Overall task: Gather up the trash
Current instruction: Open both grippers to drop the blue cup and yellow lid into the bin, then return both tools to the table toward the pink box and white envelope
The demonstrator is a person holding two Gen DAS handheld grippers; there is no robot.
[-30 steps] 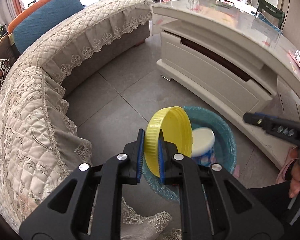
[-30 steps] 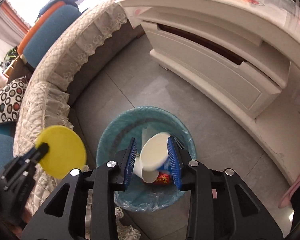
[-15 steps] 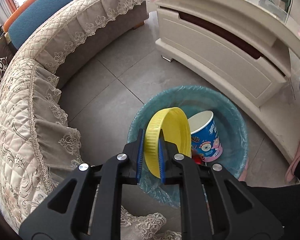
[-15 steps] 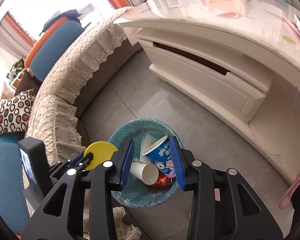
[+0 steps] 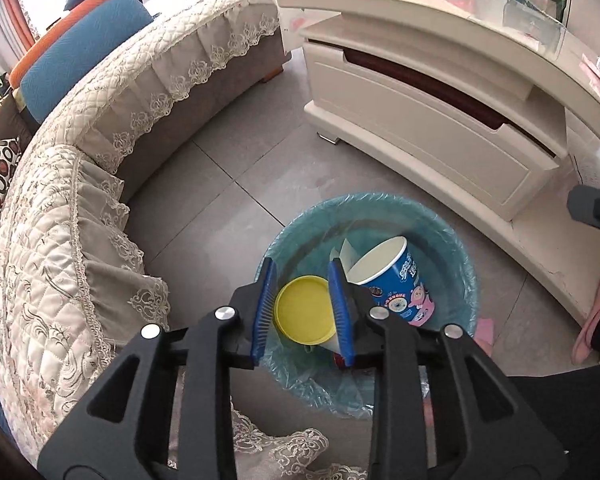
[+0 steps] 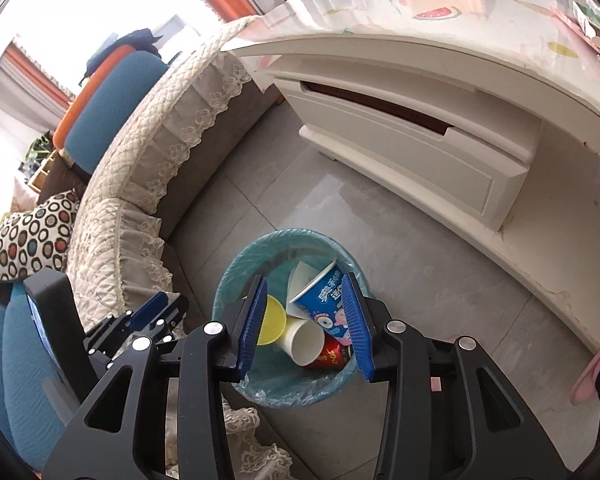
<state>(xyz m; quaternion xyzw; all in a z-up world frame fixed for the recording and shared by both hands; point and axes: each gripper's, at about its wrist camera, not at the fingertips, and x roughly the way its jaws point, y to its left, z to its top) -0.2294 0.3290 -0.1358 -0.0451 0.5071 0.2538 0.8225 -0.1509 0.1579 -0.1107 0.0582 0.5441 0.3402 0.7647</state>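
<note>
The teal-lined trash bin (image 5: 380,202) (image 6: 236,264) stands on the floor below both grippers. A yellow lid (image 5: 304,312) (image 6: 272,320) lies loose inside it, free of any pads. Beside it lie a blue printed paper cup (image 5: 396,280) (image 6: 320,296), a white paper cup (image 6: 304,338) and a red can (image 6: 332,354). My left gripper (image 5: 302,268) (image 6: 156,306) hangs over the bin's left side, its jaws opening with nothing pressed between them. Above the bin, my right gripper (image 6: 305,284) is open and holds nothing. One of its black parts (image 5: 592,210) shows at the right edge.
A curved sofa with a quilted lace cover (image 5: 100,200) runs along the left, close to the bin. A white low cabinet (image 5: 440,120) with a glass top runs along the right. A pink slipper (image 5: 592,320) lies at the right. A spotted cushion (image 6: 28,236) rests on the sofa.
My left jaws have opened and the yellow lid has dropped from them into the bin. The blue cup has left my right gripper and lies in the bin; that gripper has pulled back.
</note>
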